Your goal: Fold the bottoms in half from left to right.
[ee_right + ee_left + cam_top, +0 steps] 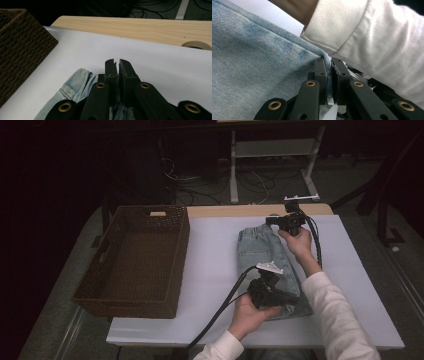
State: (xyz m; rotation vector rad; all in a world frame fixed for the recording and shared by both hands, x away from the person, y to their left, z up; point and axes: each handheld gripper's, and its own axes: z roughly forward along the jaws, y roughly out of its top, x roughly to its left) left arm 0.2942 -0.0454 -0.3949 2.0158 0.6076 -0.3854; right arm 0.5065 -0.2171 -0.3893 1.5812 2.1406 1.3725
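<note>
Here my left gripper [274, 292] pinches the near hem of the folded jeans [262, 251] on the white table [215, 265]; farther off, my right gripper [281, 221] clamps their waistband, basket [125, 300] well left.

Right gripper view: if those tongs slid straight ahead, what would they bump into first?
Probably nothing soon. The right gripper, shut on the folded jeans, points across bare white table cover toward the wooden table edge. The tape roll sits off to the side.
</note>
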